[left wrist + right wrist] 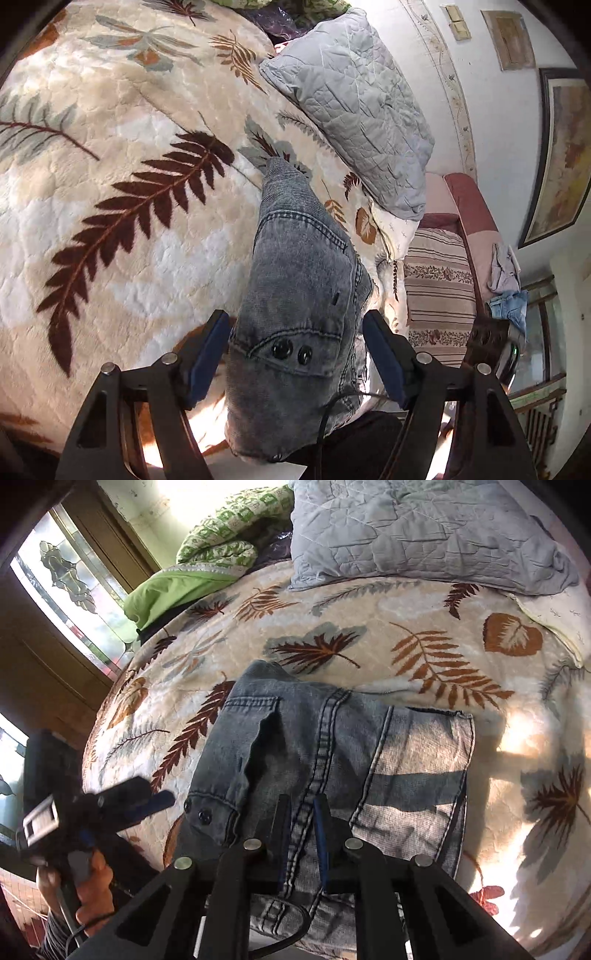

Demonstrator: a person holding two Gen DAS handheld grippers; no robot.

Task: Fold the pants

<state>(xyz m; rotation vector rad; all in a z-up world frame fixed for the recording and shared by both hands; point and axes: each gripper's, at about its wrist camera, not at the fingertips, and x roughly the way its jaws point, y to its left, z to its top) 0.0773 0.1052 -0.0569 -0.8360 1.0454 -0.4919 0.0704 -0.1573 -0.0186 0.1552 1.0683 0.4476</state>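
Observation:
Grey washed denim pants point(295, 295) lie folded on a leaf-patterned blanket point(110, 147). Their waistband with two dark buttons is nearest in the left wrist view. My left gripper point(297, 350) is open, its blue pads standing on either side of the waist end without pressing it. In the right wrist view the pants point(406, 746) lie across the bed. My right gripper point(301, 808) is shut on a stitched seam of the denim. The left gripper point(147, 805), held by a hand point(92, 886), sits just left of the buttoned corner.
A grey quilted pillow point(351, 103) point(424, 535) lies at the head of the bed beyond the pants. Green bedding point(207, 561) is piled near a window point(66, 583). Beside the bed stands a chair with a striped cushion point(439, 288) and loose clothes point(506, 280).

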